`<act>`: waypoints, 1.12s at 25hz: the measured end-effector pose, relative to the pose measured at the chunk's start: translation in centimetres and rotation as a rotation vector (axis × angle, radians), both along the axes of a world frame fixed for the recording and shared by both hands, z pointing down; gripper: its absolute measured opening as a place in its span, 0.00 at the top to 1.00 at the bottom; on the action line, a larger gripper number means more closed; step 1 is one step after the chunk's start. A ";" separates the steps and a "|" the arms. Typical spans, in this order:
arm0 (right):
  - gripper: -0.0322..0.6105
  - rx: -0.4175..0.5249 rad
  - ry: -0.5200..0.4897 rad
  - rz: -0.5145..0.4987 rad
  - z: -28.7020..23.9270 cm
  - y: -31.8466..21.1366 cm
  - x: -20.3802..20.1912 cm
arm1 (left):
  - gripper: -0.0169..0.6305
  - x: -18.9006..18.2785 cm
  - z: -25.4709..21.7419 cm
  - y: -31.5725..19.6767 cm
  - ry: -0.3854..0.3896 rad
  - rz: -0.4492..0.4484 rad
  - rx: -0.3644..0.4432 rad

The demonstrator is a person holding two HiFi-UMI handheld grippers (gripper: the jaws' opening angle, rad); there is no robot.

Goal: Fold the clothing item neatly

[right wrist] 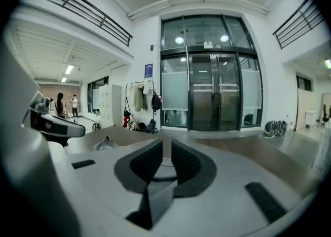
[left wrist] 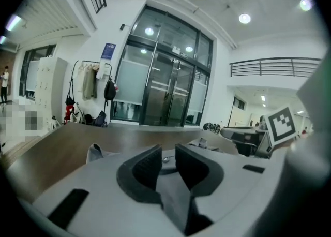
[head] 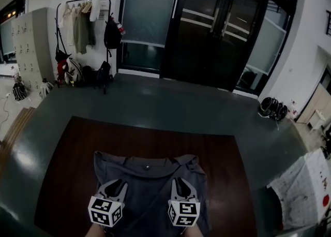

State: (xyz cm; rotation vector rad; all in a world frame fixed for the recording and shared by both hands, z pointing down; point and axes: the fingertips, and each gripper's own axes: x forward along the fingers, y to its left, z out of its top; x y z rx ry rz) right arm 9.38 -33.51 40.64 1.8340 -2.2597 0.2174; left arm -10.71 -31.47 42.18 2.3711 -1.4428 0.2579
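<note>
A grey garment (head: 150, 171) with a button at its collar lies spread on the dark brown table (head: 67, 168). Both grippers hover over its near part, side by side. My left gripper (head: 117, 184) (left wrist: 168, 150) has its jaws nearly together, and a fold of the grey cloth (left wrist: 176, 200) is pinched between them. My right gripper (head: 180, 181) (right wrist: 166, 145) stands the same way, with a grey fold (right wrist: 158, 200) caught between its ribbed pads. The garment's far corners (left wrist: 94, 152) (right wrist: 106, 144) rest on the table ahead.
Beyond the table's far edge lies grey floor up to dark glass doors (head: 217, 29). A coat rack with hanging clothes and bags (head: 83, 24) stands at the back left, shoes (head: 272, 107) at the back right. A stained white sheet (head: 302, 189) lies right of the table.
</note>
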 end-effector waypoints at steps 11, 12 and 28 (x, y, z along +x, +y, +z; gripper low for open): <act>0.97 0.099 -0.105 -0.001 -4.9 8.3 -4.4 | 0.96 1.5 -5.5 6.6 0.081 0.034 0.158; 0.97 0.117 -0.092 -0.003 -5.3 9.0 -4.8 | 0.96 1.7 -5.7 7.0 0.088 0.036 0.169; 0.97 0.169 -0.065 -0.201 -6.1 20.6 -4.8 | 0.96 6.5 -8.0 18.4 0.083 -0.020 0.264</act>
